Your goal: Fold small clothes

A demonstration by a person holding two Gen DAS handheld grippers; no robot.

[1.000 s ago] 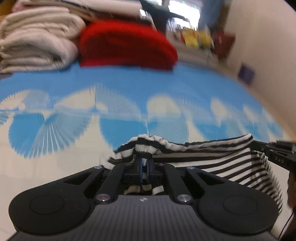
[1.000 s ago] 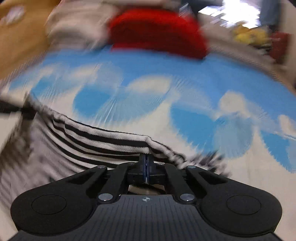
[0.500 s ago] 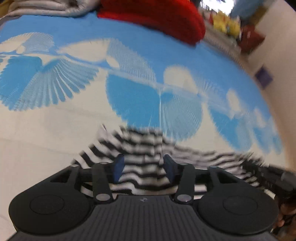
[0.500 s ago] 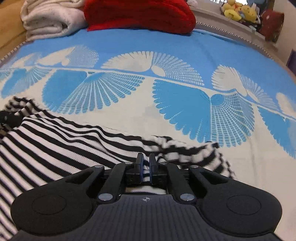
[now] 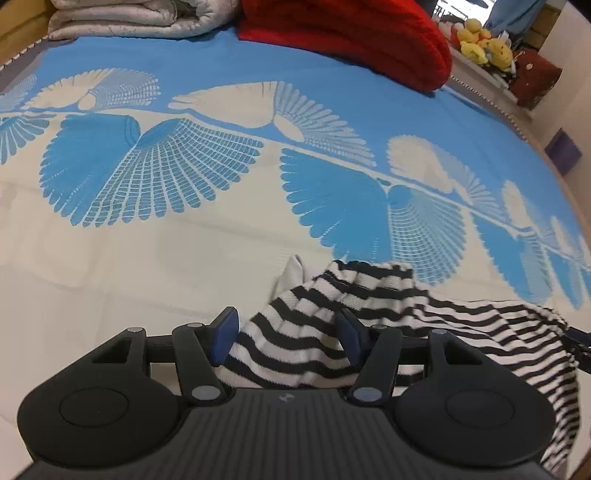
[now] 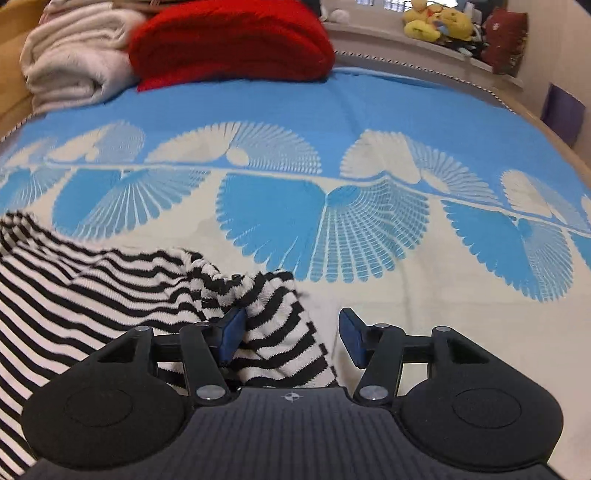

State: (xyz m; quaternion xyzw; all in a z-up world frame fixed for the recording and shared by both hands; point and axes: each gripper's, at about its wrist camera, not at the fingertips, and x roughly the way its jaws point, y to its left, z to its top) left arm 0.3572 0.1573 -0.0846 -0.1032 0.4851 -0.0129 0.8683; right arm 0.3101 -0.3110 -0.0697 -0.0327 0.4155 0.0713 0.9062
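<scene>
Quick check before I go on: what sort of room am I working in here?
Most likely a bedroom. The striped garment lies on a bed with a blue-and-white spread, folded blankets and a red one are stacked at its far end, and plush toys sit on a ledge behind.

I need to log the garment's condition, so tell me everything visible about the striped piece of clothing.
The striped garment is a soft knit in black and white bands, lying rumpled on the blue-and-cream bedspread. One bunched corner lies between the opening jaws of the left gripper, another between those of the right gripper, unclamped.
</scene>
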